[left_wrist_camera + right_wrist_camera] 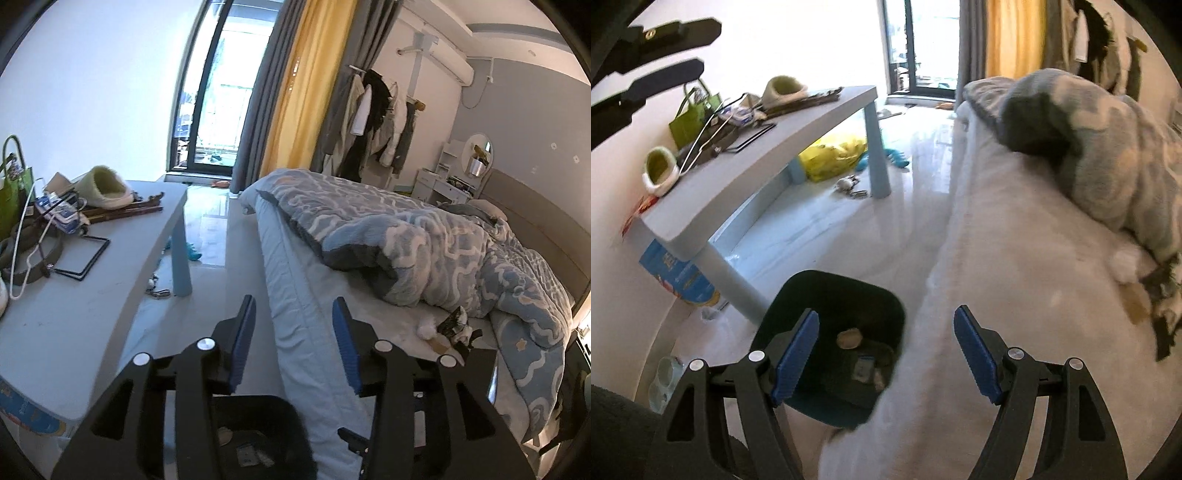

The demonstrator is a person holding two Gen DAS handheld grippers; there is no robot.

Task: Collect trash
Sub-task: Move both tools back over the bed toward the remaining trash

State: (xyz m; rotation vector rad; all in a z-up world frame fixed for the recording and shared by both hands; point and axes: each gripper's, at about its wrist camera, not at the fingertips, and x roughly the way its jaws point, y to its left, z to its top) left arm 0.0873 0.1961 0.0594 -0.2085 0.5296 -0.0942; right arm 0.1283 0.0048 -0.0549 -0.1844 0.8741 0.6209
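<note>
A dark bin [820, 291] stands on the floor between the bed and the table, with a tan scrap [849, 338] and a small packet [864, 369] inside. My right gripper [886, 317] hangs open above the bin's edge, nothing between its blue pads. My left gripper [293, 306] is open too and holds nothing. It points along the mattress side, with the bin [258, 400] below it, and shows in the right wrist view at upper left [701, 48]. On the bed sheet lie a white fluffy ball [426, 328], a dark crumpled wrapper [454, 321] and a tan scrap [441, 345].
A light blue table [92, 295] on the left carries slippers [109, 186], a green bag [14, 188], a wire hanger and clutter. A yellow bag [834, 153] and a blue box [679, 275] sit under it. A rumpled quilt [443, 251] covers the bed. Small items lie on the floor.
</note>
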